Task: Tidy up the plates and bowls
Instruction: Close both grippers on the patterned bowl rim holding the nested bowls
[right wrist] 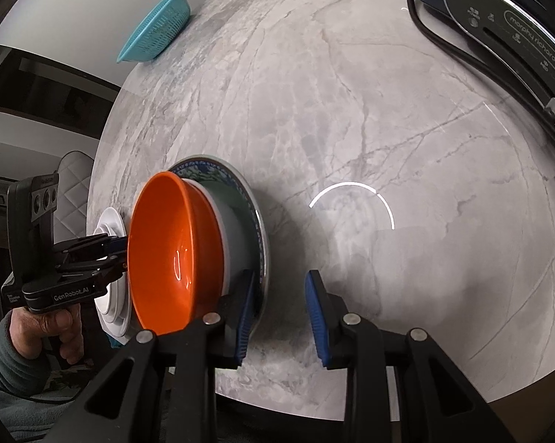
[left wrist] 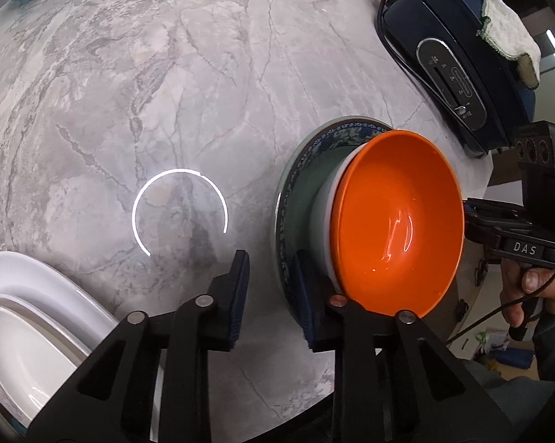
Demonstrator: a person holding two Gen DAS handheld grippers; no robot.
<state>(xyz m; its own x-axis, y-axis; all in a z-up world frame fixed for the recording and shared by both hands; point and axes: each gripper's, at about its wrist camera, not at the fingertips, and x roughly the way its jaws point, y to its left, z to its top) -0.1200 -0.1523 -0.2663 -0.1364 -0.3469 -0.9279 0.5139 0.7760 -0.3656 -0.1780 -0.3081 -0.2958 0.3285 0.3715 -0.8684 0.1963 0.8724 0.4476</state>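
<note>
The orange bowl (left wrist: 395, 221) sits nested in a pale bowl (right wrist: 237, 236) on the patterned plate (left wrist: 288, 199) on the marble table (left wrist: 166, 92); white dishes (left wrist: 30, 317) lie stacked beside it. Both the left gripper (left wrist: 270, 295) and right gripper (right wrist: 281, 317) straddle the plate rim, jaws apart, clamping nothing; the stack seems not yet moved.

Black left gripper (left wrist: 271, 297), blue ribbed pads, grey-green fleece sleeve (right wrist: 4, 361)

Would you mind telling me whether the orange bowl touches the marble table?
Apart: the right wrist view shows the orange bowl nested in a white bowl on the patterned plate, above the marble table.
</note>
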